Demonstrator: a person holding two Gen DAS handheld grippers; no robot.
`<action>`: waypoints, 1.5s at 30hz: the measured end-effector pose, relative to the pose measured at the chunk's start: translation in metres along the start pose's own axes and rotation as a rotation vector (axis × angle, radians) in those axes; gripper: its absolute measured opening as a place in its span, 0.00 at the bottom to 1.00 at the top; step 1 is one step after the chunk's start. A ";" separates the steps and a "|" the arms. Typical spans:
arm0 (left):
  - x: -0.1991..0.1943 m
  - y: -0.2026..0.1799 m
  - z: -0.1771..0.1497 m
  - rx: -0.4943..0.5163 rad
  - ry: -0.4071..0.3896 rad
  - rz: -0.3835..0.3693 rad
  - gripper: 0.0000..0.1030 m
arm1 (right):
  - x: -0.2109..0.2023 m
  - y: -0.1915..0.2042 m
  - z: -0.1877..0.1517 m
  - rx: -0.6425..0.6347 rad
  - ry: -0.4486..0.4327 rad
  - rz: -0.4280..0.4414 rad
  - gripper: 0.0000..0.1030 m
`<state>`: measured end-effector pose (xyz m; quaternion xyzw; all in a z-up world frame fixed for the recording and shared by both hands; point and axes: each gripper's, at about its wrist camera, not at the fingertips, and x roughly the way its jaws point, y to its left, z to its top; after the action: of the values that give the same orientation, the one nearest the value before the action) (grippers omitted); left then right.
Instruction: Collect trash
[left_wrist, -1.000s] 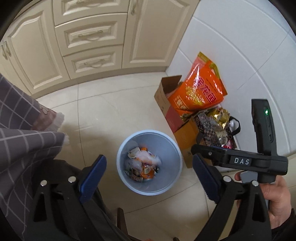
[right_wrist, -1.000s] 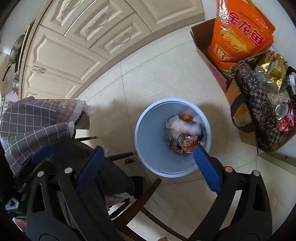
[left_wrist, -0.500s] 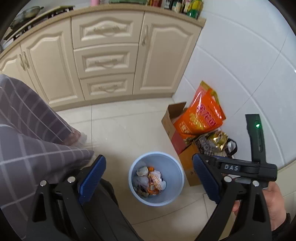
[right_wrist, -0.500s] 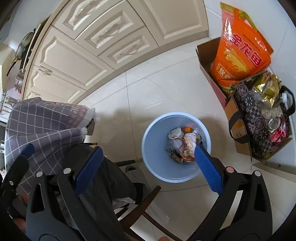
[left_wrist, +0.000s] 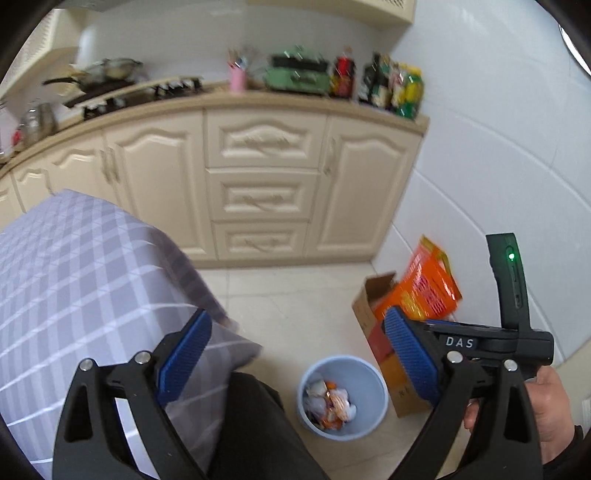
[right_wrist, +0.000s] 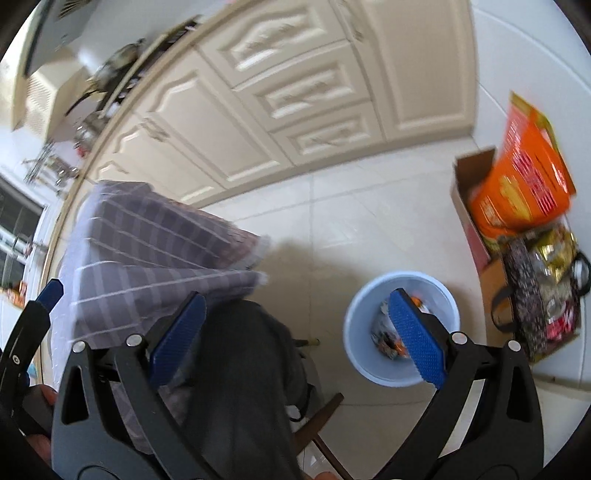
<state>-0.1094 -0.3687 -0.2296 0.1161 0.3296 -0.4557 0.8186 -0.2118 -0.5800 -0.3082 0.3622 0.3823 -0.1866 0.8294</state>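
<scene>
Both sets of jaws stand wide open and empty — left gripper (left_wrist: 297, 352) and right gripper (right_wrist: 295, 338) carry nothing between the blue pads.

Change over the last second: both wrist views have swung up and back from the bin (left_wrist: 343, 397). It filled the middle of the left view a second ago; now it sits small and low, between the left gripper's fingers, with the kitchen cabinets (left_wrist: 262, 188) and the bench top above them in frame. In the right view the bin (right_wrist: 402, 332) is partly behind the right finger.

Trash (left_wrist: 330, 400) — crumpled wrappers, white and orange — lies in the bottom of the bin, on the floor beside the cardboard box (left_wrist: 373, 306) holding the orange bag (left_wrist: 424, 288).

The checked tablecloth (left_wrist: 85, 280) now fills the left of the left view. Motion blur throughout.

Judgement: the drop looks done — both grippers are pulling back towards the table, likely for the next piece. No loose trash shows on the cloth from here.
</scene>
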 end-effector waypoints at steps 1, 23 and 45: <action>-0.008 0.005 0.002 -0.009 -0.019 0.012 0.90 | -0.002 0.011 0.002 -0.020 -0.006 0.008 0.94; -0.171 0.141 -0.001 -0.168 -0.269 0.441 0.94 | -0.031 0.249 -0.001 -0.404 -0.092 0.202 0.94; -0.310 0.238 -0.029 -0.342 -0.390 0.749 0.95 | -0.078 0.428 -0.063 -0.678 -0.286 0.285 0.94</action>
<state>-0.0397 -0.0137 -0.0779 0.0026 0.1750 -0.0806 0.9813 -0.0418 -0.2446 -0.0804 0.0877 0.2487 0.0186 0.9644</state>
